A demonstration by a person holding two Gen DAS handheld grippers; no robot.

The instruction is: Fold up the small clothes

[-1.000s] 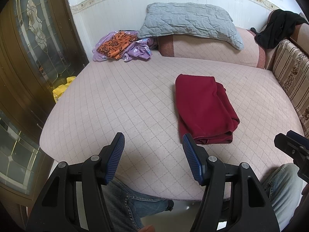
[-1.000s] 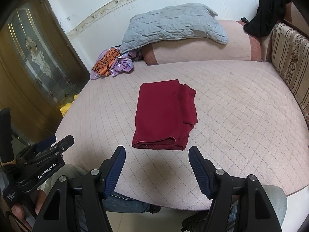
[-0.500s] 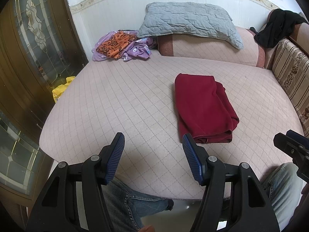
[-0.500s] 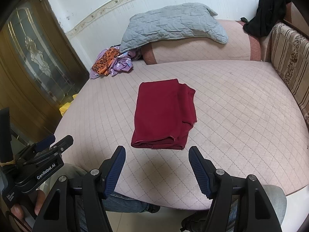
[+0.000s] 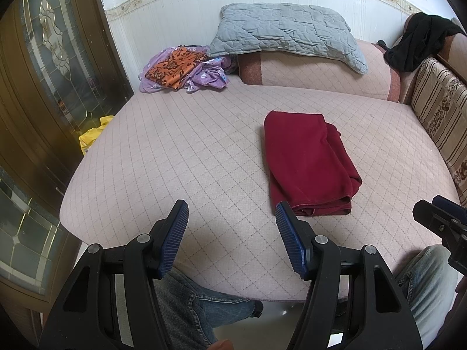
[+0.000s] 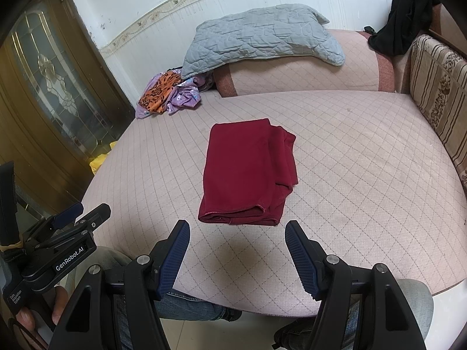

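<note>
A dark red garment (image 5: 306,160) lies folded into a neat rectangle on the pink quilted bed (image 5: 189,160); it also shows in the right wrist view (image 6: 251,172). My left gripper (image 5: 230,227) is open and empty, held back over the bed's near edge, left of the garment. My right gripper (image 6: 238,248) is open and empty, just short of the garment's near edge. Neither touches the cloth.
A pile of orange and purple clothes (image 5: 184,68) lies at the far left corner. A grey quilted pillow (image 5: 286,32) rests on a pink bolster (image 5: 321,73). A black garment (image 5: 420,43) hangs over the striped backrest (image 5: 437,110). A glazed wooden door (image 5: 43,87) stands left. The person's knees are below.
Both grippers have drifted very slightly; the red garment lies as before. Both grippers stay open.
</note>
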